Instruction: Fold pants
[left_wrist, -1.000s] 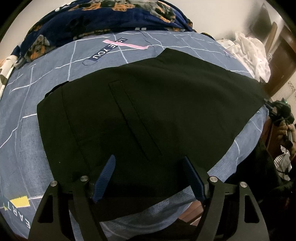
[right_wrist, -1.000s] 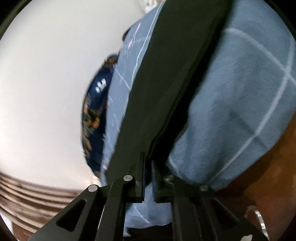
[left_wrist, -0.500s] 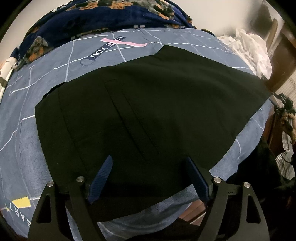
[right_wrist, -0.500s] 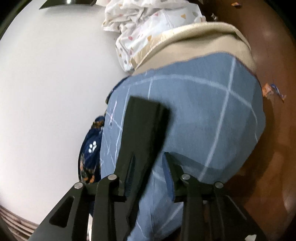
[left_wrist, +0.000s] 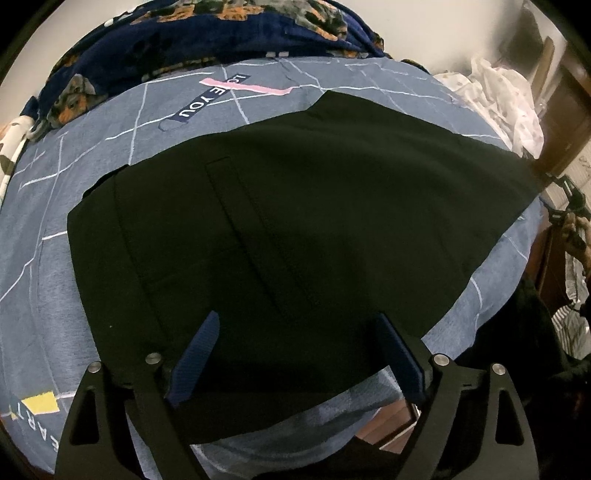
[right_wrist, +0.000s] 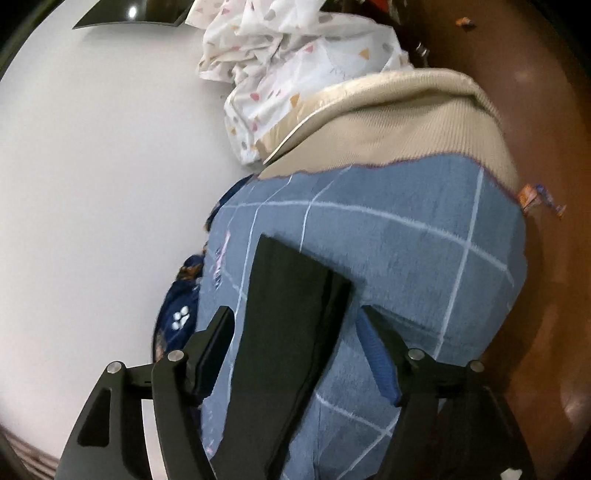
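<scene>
Black pants (left_wrist: 295, 229) are lying spread flat on a bed covered by a blue sheet (left_wrist: 48, 280) crossed with white lines, the waistband end toward the left and the legs stretching to the right edge of the bed. The left hand-held gripper (left_wrist: 295, 354) is being held just above the near edge of the pants, its blue-padded fingers (left_wrist: 195, 358) set wide apart with nothing between them. In the left wrist view, the right hand-held gripper (left_wrist: 567, 199) is being seen small at the far right, just off the leg end of the pants.

From the right wrist view, the pants (right_wrist: 288, 332) are being seen end-on as a dark strip along the sheet (right_wrist: 424, 266), with the right hand-held gripper (right_wrist: 295, 350) being held over them, its fingers (right_wrist: 376, 358) spread wide on either side of the cloth and gripping nothing. Whether the pads are touching the fabric cannot be told.

A navy blanket (left_wrist: 207, 40) with orange and grey prints is lying bunched at the far side of the bed, and a white patterned cloth (right_wrist: 295, 74) is heaped beyond the leg end, above a beige mattress edge (right_wrist: 406, 122). A brown floor (right_wrist: 546, 147) is showing beside the bed.
</scene>
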